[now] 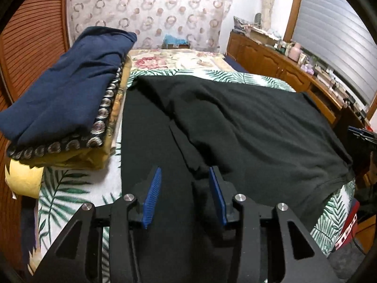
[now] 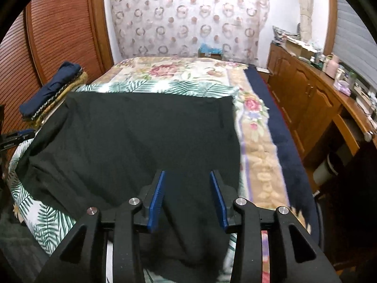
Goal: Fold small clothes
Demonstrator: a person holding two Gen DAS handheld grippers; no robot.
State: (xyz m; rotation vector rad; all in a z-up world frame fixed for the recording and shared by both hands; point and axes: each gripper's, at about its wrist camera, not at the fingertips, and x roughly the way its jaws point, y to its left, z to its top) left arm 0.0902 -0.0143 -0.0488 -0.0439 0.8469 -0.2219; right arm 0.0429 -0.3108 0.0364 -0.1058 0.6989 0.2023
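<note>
The black garment [image 1: 235, 127] lies spread on the palm-leaf bedspread [image 1: 70, 188], right of the folded navy stack [image 1: 66, 89], near edge beneath the left gripper [image 1: 185, 195] and right gripper [image 2: 187, 199], both released, seemingly so the fold lies flat.

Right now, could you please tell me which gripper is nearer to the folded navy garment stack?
Left. The left gripper sits just right of the stack; the right gripper is across the black garment, far from it.
</note>
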